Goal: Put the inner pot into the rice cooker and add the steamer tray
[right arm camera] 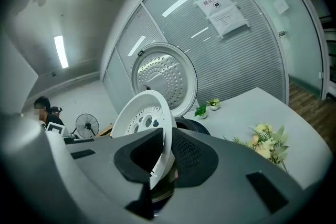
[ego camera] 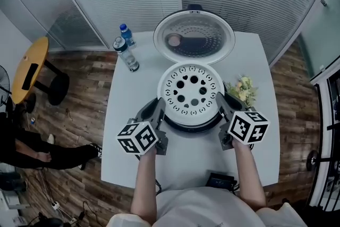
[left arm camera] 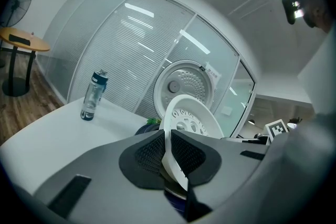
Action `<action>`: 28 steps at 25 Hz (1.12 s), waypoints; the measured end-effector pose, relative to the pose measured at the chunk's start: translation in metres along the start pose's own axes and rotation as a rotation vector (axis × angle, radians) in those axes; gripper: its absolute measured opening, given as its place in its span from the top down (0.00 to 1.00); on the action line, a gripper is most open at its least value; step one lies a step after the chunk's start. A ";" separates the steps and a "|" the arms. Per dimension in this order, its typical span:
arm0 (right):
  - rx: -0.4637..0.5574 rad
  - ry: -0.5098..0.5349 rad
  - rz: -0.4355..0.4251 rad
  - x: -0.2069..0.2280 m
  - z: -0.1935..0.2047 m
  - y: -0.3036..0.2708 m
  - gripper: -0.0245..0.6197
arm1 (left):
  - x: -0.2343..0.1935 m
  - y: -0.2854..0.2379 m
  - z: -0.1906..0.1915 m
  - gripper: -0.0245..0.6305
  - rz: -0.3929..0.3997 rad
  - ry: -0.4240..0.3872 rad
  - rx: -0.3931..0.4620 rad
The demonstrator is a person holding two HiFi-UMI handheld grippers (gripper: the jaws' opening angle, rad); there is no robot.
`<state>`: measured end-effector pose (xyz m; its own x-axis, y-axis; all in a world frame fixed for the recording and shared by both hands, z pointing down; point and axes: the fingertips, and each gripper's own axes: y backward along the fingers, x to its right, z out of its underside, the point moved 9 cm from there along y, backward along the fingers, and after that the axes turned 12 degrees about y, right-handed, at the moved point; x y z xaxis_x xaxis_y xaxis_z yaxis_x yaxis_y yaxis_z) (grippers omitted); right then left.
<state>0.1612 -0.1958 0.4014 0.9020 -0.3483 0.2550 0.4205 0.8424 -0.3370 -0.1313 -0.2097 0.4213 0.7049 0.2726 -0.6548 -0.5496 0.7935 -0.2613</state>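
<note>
Forearms [ego camera: 146,178] parallel, tongs [ego camera: 161,106] [ego camera: 219,99] on steamer tray [ego camera: 191,89].

Ahead and to the left of my left jaws, a clear water bottle [ego camera: 127,56] stands upright on the white table [ego camera: 257,61], with a blue-capped bottle [ego camera: 126,33] just behind it. A small bouquet [ego camera: 243,90] lies just right of my right jaws. Far off left, a yellow side table [ego camera: 29,69] stands on the wooden floor [ego camera: 85,87].
</note>
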 end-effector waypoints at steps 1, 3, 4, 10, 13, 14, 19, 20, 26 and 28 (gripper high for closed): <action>-0.004 -0.002 0.001 0.001 0.001 -0.001 0.87 | -0.001 -0.001 0.000 0.90 0.000 0.001 -0.003; -0.009 -0.004 0.002 0.003 0.003 -0.003 0.87 | -0.002 -0.004 0.001 0.90 0.000 0.003 -0.009; -0.012 -0.005 0.003 0.004 0.004 -0.003 0.87 | -0.003 -0.005 0.001 0.90 0.000 0.002 -0.011; -0.025 0.005 0.010 0.006 0.007 -0.004 0.86 | -0.004 -0.009 0.004 0.90 -0.004 0.009 -0.016; -0.033 0.030 0.018 0.005 0.008 -0.006 0.86 | -0.006 -0.011 0.004 0.90 -0.006 0.002 -0.021; -0.036 0.045 0.022 0.004 0.008 -0.006 0.86 | -0.006 -0.011 0.004 0.90 -0.007 -0.001 -0.022; -0.054 0.146 0.052 0.000 0.007 -0.006 0.85 | -0.005 -0.012 0.006 0.90 -0.023 -0.028 -0.026; -0.058 0.168 0.058 -0.001 0.007 -0.007 0.85 | -0.004 -0.013 0.006 0.90 -0.025 -0.034 -0.027; -0.066 0.263 0.086 -0.003 0.009 -0.008 0.84 | -0.003 -0.014 0.007 0.90 -0.033 -0.069 -0.032; -0.071 0.283 0.092 -0.003 0.009 -0.009 0.83 | -0.004 -0.015 0.007 0.89 -0.039 -0.080 -0.035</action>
<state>0.1535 -0.1988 0.4121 0.9235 -0.3815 -0.0390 0.3330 0.8482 -0.4120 -0.1224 -0.2190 0.4332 0.7588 0.2852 -0.5856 -0.5353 0.7852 -0.3113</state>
